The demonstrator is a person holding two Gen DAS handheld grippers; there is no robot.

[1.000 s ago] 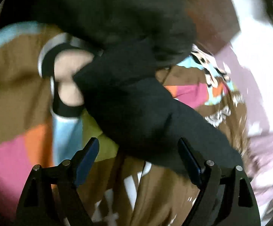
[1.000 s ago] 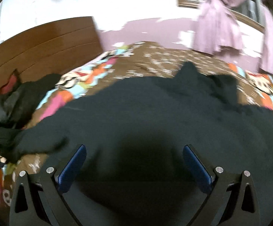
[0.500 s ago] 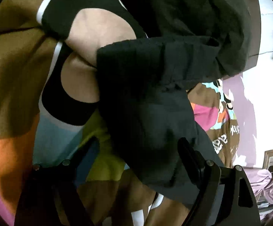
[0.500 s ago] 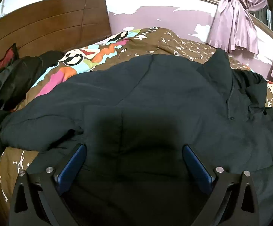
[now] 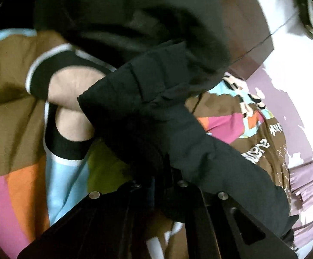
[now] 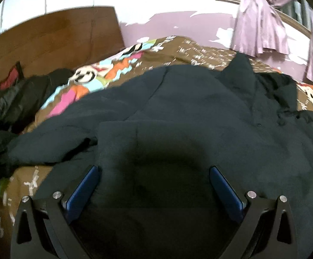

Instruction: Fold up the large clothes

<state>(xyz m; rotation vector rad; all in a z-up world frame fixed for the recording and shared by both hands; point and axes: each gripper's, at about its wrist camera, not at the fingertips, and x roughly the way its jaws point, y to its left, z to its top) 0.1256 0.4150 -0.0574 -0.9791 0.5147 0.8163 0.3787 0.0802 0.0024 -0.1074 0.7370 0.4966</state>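
Note:
A large black padded jacket lies spread over a patterned bedspread. In the left wrist view my left gripper is shut on the jacket's sleeve, which runs from the jaws toward the upper left and ends at a cuff. My right gripper is open and empty, with its blue pads low over the jacket's body. The sleeve also shows in the right wrist view, reaching left.
A pile of other dark clothes lies at the left by the wooden headboard. More dark clothing fills the top of the left wrist view. Purple curtains hang at the far wall.
My left gripper has closed on the jacket sleeve; it was open half a second ago. My right gripper stays open over the jacket and has shifted slightly.

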